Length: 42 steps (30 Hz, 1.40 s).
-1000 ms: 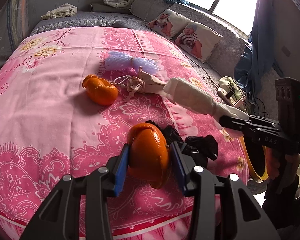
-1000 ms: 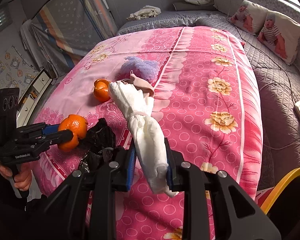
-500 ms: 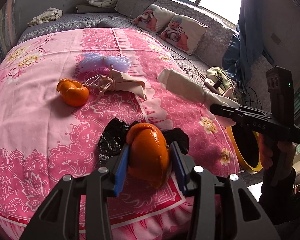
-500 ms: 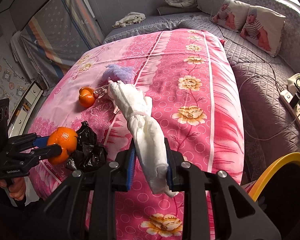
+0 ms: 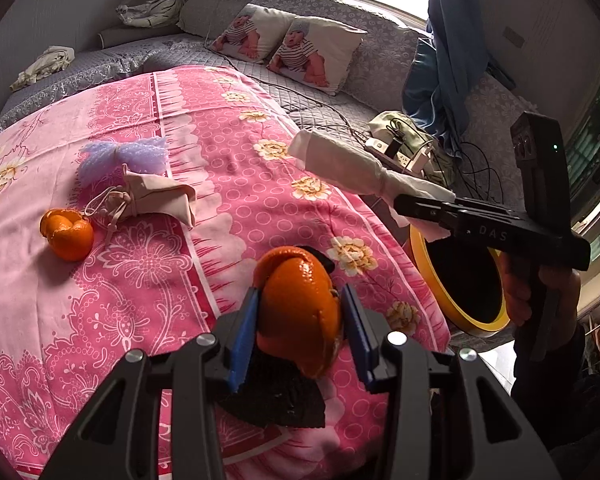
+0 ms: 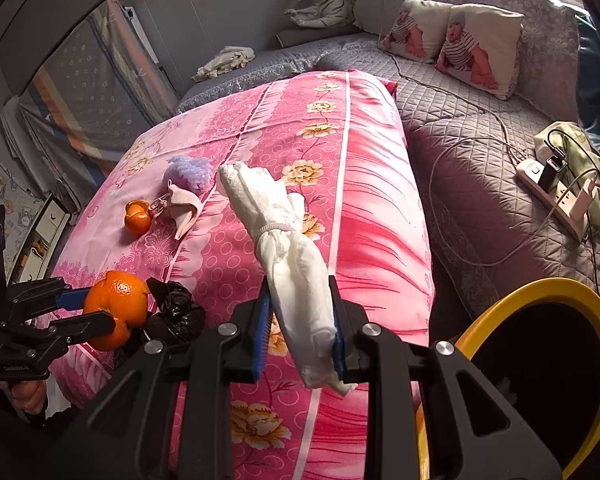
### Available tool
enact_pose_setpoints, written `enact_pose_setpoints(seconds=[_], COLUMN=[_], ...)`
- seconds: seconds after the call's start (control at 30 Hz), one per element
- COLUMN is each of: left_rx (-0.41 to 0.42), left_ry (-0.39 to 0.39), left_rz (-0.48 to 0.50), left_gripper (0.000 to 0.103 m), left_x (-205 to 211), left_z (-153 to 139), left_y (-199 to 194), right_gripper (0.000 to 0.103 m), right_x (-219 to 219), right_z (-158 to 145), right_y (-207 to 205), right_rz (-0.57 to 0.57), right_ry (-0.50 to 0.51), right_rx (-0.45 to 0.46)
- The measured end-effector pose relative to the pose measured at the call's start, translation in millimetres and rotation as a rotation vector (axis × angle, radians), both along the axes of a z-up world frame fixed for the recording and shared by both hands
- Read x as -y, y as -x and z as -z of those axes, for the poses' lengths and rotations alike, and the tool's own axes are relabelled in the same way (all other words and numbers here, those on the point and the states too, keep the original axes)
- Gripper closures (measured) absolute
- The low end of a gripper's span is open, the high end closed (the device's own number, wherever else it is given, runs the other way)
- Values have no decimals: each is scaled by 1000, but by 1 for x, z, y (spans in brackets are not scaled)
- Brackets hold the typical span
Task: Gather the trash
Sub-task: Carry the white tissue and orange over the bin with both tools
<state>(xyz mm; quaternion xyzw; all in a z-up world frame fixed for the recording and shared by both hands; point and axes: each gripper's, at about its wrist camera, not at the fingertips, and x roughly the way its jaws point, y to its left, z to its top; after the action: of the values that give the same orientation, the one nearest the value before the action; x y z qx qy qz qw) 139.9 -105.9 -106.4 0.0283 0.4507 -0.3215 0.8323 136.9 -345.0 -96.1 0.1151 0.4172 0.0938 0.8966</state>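
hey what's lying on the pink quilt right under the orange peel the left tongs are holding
A crumpled black plastic bag lies on the quilt just beneath the orange peel held in the left tongs. Whatever is under the bag is covered.

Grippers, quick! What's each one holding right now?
Left gripper: shut on the orange peel.
Right gripper: shut on the rolled white diaper.
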Motion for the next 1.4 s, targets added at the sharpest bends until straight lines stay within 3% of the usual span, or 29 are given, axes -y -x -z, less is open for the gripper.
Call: enact_pose_setpoints(seconds=[0.83,1.4], left_rx=[50,40], left_ry=[-41,-38], left_rz=[350,478], left_gripper=[64,64], left_x=[155,228], left_z=[-19,-12], left_y=[33,62], right_gripper=[79,79], right_x=[142,195], right_z=[-6,-4], right_y=[80,142], right_rz=[373,576], right_ry=[21,70], right_rx=[23,1])
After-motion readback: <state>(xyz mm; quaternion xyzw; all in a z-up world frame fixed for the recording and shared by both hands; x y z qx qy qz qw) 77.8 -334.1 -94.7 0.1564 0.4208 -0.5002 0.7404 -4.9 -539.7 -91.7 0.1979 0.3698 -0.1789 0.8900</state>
